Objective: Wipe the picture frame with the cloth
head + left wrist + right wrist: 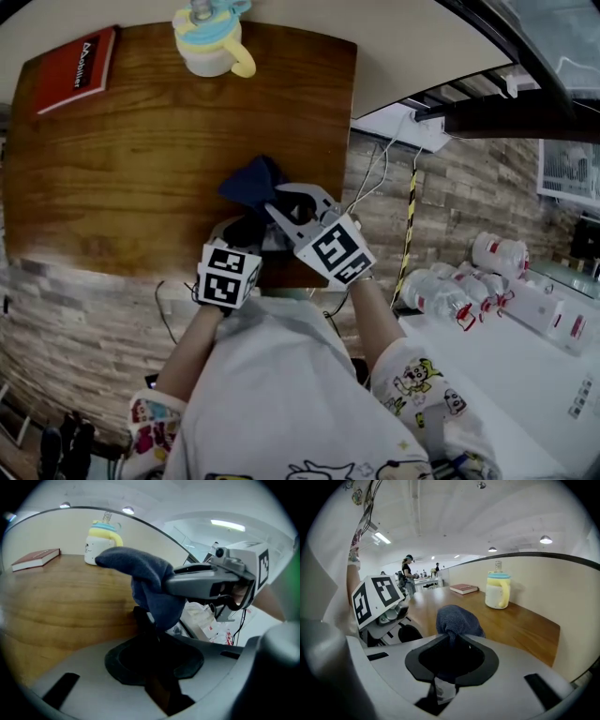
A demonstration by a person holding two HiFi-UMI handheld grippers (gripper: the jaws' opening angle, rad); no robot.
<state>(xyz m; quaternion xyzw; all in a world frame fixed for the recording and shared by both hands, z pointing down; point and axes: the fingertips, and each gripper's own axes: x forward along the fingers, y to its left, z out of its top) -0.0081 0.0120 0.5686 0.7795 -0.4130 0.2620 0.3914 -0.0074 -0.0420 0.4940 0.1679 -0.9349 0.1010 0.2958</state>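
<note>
My right gripper [286,202] [451,637] is shut on a dark blue cloth [251,183] [457,618], which bunches up beyond its jaws. In the left gripper view the cloth [150,573] hangs from the right gripper [211,581] over the thing in my left jaws. My left gripper [246,234] [149,630] is shut on the thin dark edge of the picture frame [140,616], held upright at the table's near edge. The cloth touches the frame's top. From the head view the grippers and cloth hide most of the frame.
Behind the grippers lies the wooden table [112,169], with a red book [77,67] at its far left and a yellow and blue lidded mug [211,42] at the back. Cables [375,178] hang right of the table. Several bottles [450,295] stand on a white surface further right.
</note>
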